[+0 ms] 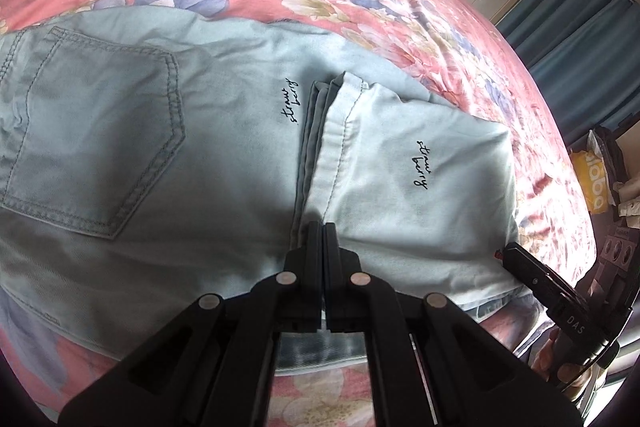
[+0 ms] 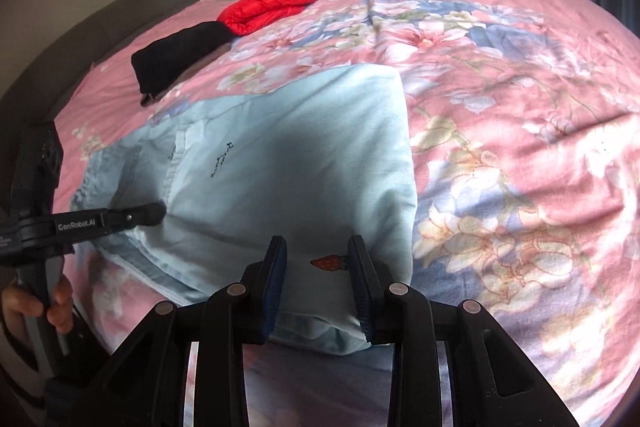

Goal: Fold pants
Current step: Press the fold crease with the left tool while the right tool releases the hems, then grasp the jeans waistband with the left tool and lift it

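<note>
The left gripper (image 1: 322, 227) has its jaws closed together with nothing between them, its tips pressed down on the pants (image 1: 160, 147) right at the hem edge of the folded-over leg. The right gripper (image 2: 318, 255) stands part open, its two pads astride the near folded edge of the pants; whether they actually pinch the cloth I cannot tell, since a gap shows on each side. The single pair of light blue pants lies flat on the flowered bedspread (image 2: 500, 107), legs already doubled back over the seat, so I judge the lengthwise fold and one crosswise fold done, with perhaps one more fold and some smoothing left. Beyond, near the far side of the bed, sit one red garment (image 2: 268, 5) and one black garment (image 2: 180, 55), touching each other.
</note>
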### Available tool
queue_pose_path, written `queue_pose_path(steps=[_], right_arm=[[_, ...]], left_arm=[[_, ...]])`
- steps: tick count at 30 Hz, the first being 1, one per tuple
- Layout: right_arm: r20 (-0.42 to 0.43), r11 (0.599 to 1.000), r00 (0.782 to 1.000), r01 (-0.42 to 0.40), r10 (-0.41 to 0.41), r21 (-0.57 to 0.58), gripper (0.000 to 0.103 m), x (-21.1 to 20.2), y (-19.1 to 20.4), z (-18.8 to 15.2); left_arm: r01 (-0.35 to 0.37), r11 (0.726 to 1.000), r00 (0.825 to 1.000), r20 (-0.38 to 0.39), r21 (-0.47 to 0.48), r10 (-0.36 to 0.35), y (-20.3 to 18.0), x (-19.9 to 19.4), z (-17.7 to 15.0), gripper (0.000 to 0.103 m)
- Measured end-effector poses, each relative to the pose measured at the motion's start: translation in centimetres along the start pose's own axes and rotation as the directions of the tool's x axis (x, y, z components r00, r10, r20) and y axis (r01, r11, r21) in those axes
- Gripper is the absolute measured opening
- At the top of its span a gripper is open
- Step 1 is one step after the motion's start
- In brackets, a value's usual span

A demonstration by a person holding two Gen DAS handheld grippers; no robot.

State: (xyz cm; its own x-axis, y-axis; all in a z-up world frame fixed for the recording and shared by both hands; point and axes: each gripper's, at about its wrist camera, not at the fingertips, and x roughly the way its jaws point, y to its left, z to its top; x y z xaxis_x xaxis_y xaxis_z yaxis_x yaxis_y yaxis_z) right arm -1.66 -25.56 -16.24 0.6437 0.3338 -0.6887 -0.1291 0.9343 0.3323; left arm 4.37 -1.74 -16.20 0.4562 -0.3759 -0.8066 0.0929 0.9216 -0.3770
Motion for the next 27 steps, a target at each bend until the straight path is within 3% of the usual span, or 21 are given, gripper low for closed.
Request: queue_pose_path(steps=[9,16,17,18,20,23,27], right_arm=[[0.028,0.998,1.000,-0.007,0.006,0.065,0.031,-1.8,-1.5,-1.0],[0.035,0.998,0.998,0.045,-0.046,0.053,0.032,-2.5,-0.6,-1.2],[0.043,0.997,0.998,0.048,-0.051,0.055,0.033,-3.0,-0.4,-1.3],[0.054,0.997,0.997,0.055,-0.058,0.057,0.034,-3.5,-0.3,-1.5],[0.070,0.996,0.995,0.070,-0.074,0.056,0.036,-4.4,-0.1,-1.8],[0.092,0.995,0.993,0.067,-0.074,0.073,0.036,-5.4,-0.1,-2.2],[0.124,0.998,0.991,0.036,-0.043,0.056,0.037,-6.1,1.2,-2.1]], left_arm=[[-0.009,1.000,1.000,0.000,0.002,0.009,0.0,0.0,0.0,0.003],[-0.003,1.000,1.000,0.005,-0.009,0.003,0.1,-0.7,-0.3,0.002],[-0.013,1.000,1.000,0.012,-0.006,0.013,0.1,-1.1,-0.5,0.010],[-0.040,0.999,0.999,0.021,0.001,0.040,0.1,-1.5,-0.6,0.037],[-0.008,1.000,0.999,0.050,0.002,0.008,0.2,-2.8,-0.9,0.056],[-0.048,0.999,0.994,0.103,0.003,0.047,0.5,-4.8,-1.0,0.064],[-0.017,0.999,0.985,0.171,-0.039,0.024,2.0,-7.9,-1.1,0.069]])
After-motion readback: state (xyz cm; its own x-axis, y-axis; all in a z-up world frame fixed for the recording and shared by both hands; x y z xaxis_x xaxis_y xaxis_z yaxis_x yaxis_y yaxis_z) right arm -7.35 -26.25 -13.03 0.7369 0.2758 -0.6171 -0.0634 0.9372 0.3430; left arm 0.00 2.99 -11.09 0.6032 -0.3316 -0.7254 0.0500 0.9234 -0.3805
